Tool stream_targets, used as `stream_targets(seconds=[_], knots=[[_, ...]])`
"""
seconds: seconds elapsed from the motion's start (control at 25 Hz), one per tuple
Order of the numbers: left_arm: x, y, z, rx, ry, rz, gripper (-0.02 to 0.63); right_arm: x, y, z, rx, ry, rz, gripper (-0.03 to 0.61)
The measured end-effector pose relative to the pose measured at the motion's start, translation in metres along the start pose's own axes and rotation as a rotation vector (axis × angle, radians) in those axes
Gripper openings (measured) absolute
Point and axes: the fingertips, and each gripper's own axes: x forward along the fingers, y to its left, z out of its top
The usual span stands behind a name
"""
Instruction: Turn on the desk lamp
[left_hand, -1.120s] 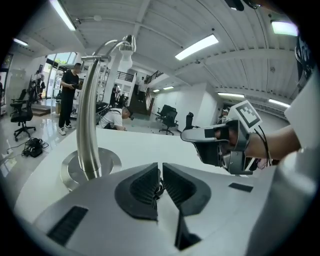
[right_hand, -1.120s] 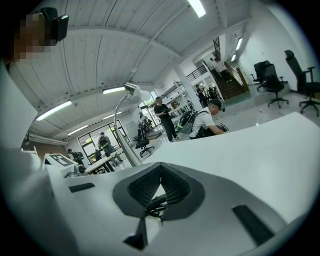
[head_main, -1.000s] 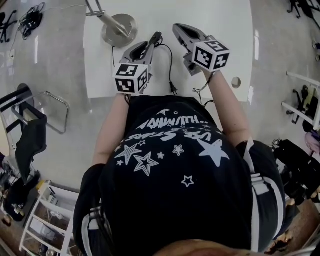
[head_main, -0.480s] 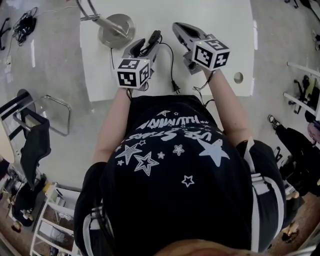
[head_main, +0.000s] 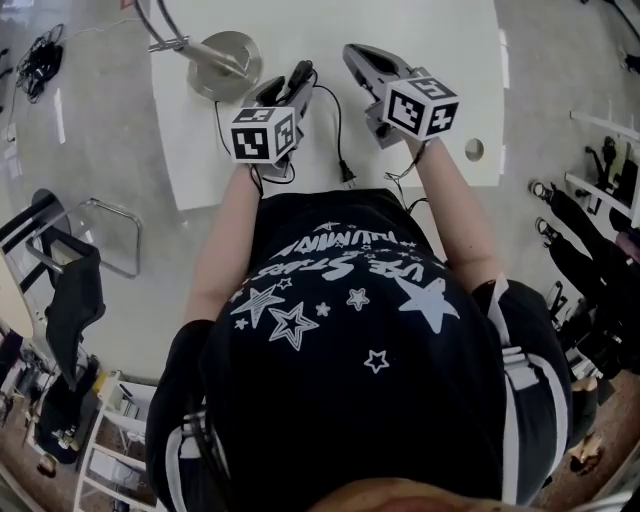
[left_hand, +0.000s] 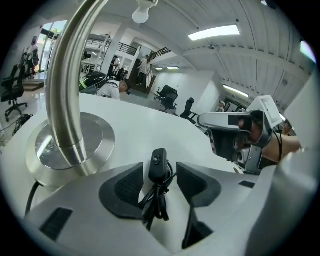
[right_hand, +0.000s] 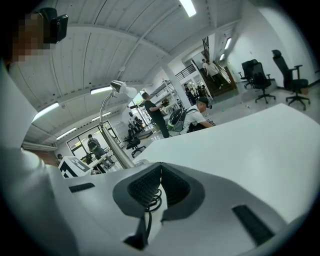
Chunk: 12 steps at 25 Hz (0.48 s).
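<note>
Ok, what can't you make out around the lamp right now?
Lamp head: cut off by the head view's top edge and tiny in the right gripper view, so lit or not is unclear.
Switch: its button's position is too small and dark in the left gripper view.

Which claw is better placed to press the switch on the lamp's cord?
Left. The left claw has just opened with the cord switch between its jaws; the right claw is shut, off to the side.

Lamp base (left_hand: 70, 145): brushed metal, satin sheen; its stem (left_hand: 67, 85) polished, mirror-glossy. Table (left_hand: 150, 125) under the base: smooth white, low sheen, I can't tell the material. Switch (left_hand: 158, 164) beside the base: smooth black plastic, cord (left_hand: 155, 210) rubbery-looking. My shirt (head_main: 350, 400): black cloth, matt white print.
</note>
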Motion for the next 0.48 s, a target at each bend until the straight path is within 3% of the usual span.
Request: stream_targets(seconds=[0.48], knots=[[0.0096, -0.0002, -0.0057, 0.029, 0.081, 0.025, 0.202, 0.0075, -0.0012, -0.0068, 0.014, 0.02, 0.01, 0.006]])
